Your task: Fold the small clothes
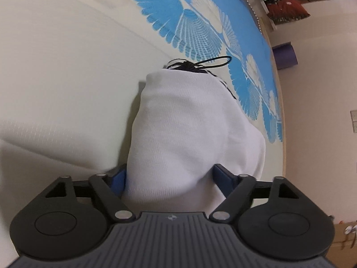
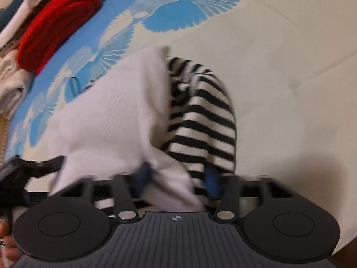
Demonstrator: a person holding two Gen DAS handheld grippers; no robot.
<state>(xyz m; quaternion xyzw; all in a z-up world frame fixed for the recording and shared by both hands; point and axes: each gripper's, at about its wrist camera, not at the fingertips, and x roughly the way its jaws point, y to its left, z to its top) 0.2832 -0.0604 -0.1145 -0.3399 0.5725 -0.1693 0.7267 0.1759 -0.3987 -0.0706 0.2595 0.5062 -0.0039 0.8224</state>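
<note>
A small garment lies bunched on the cream and blue mat [image 1: 55, 67]. It has a white side [image 1: 189, 122] and a black-and-white striped side [image 2: 205, 116]. A black cord loop [image 1: 209, 63] sticks out at its far end. My left gripper [image 1: 170, 178] stands wide, and the white cloth bulges up between its blue pads [image 1: 119, 178]. My right gripper [image 2: 177, 178] is blurred, with a white fold [image 2: 107, 111] and some striped cloth between its half-spread pads [image 2: 212, 181]. I see no firm pinch on either side.
A folded red cloth [image 2: 58, 22] and pale clothes [image 2: 11, 82] lie at the mat's far left. The mat's edge [image 1: 281, 111] curves down the right, with a purple object [image 1: 285, 54] beyond it. The other gripper's black body [image 2: 13, 174] and a hand [image 2: 6, 245] are at lower left.
</note>
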